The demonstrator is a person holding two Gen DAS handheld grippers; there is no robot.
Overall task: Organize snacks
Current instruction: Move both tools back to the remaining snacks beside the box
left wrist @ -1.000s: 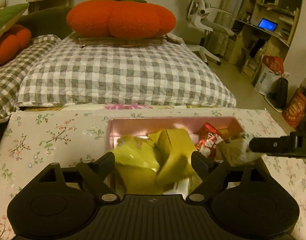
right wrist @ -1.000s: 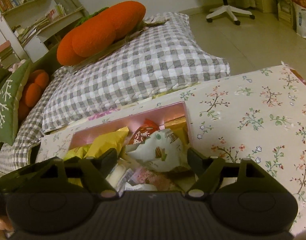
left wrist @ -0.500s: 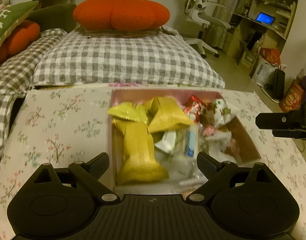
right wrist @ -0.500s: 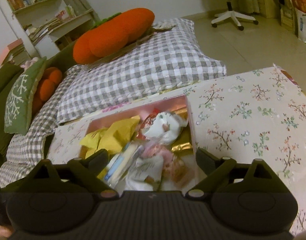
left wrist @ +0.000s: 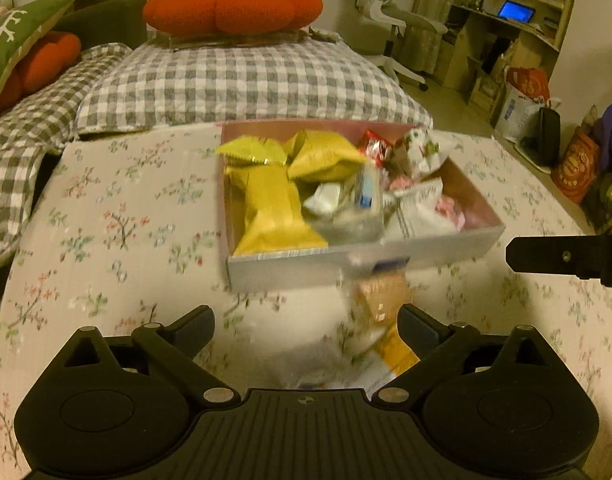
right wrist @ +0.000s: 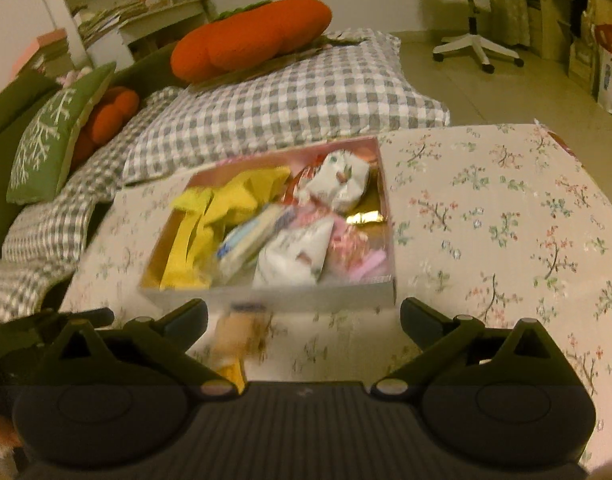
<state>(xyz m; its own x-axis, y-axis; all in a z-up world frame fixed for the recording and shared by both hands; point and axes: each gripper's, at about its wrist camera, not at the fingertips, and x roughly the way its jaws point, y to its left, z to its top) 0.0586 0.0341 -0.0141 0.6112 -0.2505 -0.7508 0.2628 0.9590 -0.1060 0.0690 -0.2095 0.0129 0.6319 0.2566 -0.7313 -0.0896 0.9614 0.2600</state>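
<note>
A shallow box (left wrist: pixel 346 264) with a pink inside stands on the floral cloth (left wrist: pixel 118 232). It holds yellow packets (left wrist: pixel 270 208), white wrappers (left wrist: pixel 418 212) and a red one. A blurred tan and orange packet (left wrist: pixel 382 320) lies just outside its front wall. My left gripper (left wrist: pixel 306 318) hangs over that packet, its jaws opening and its pads clear of it. One finger (left wrist: pixel 562 256) of my right gripper reaches in from the right. In the right wrist view the box (right wrist: pixel 306 298) sits ahead of my right gripper (right wrist: pixel 304 312), whose jaws are opening with nothing between them. The tan packet (right wrist: pixel 238 336) lies by its left finger.
Behind the table lie a grey checked quilt (left wrist: pixel 250 80) and an orange pumpkin cushion (left wrist: pixel 232 4). A green cushion (right wrist: pixel 54 136) leans at the left. An office chair (right wrist: pixel 470 12), shelves and bags (left wrist: pixel 522 100) stand on the floor to the right.
Both grippers have drawn back from the box and their jaws have widened. The yellow and white packets that were between the fingers now lie in the box. A blurred packet now shows in front of it.
</note>
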